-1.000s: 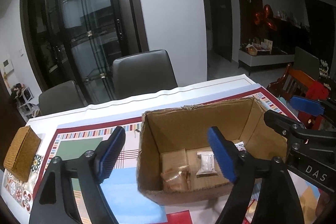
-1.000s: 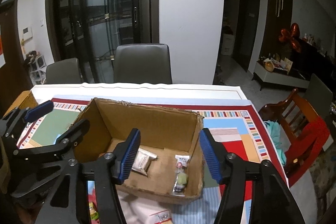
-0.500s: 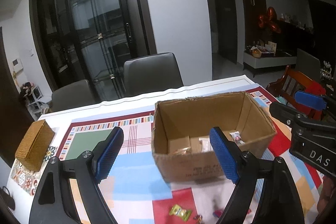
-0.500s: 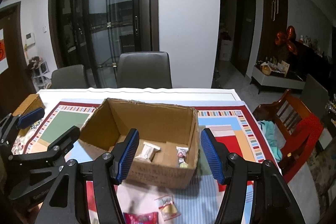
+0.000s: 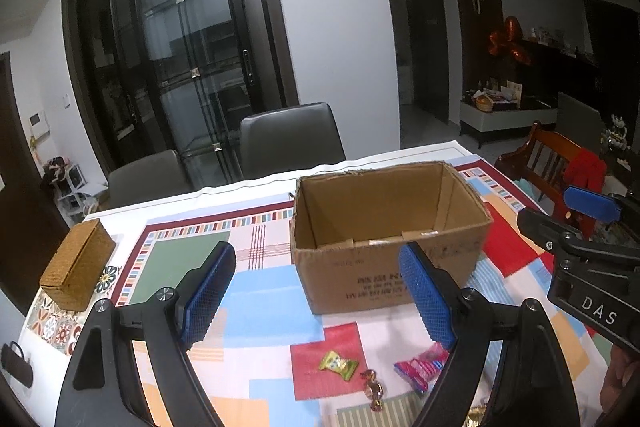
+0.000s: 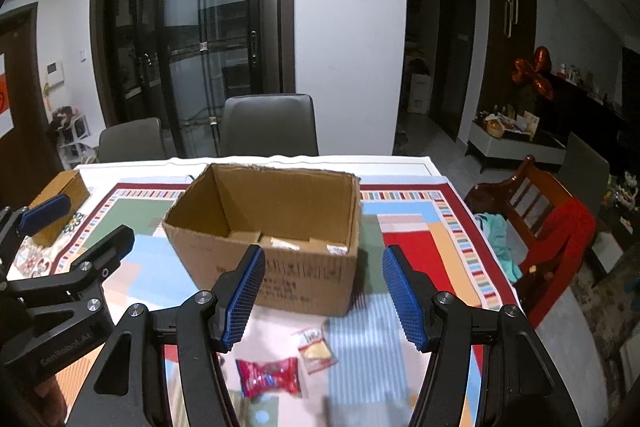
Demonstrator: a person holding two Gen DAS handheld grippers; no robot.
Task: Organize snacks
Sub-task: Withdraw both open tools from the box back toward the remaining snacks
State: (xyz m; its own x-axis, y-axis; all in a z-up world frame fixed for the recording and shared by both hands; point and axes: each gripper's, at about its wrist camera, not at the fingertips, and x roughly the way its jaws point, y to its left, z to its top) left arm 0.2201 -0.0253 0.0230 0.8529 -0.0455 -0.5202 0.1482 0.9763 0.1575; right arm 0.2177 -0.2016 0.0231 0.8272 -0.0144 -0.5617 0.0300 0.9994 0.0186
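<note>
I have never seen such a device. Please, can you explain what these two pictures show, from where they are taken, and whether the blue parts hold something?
There is no robot here. A person holds one hand tool in each hand, and each tool has a camera looking forward along its two blue-padded jaws. One picture comes from the left gripper, the other from the right gripper. Each view also shows the other tool at its edge. Both jaws stand open and hold nothing. On the colourful tablecloth stands an open cardboard box with a few packets inside. In front of it lie loose snacks: a red packet, a white packet and a green candy. A woven box sits at the left.
</note>
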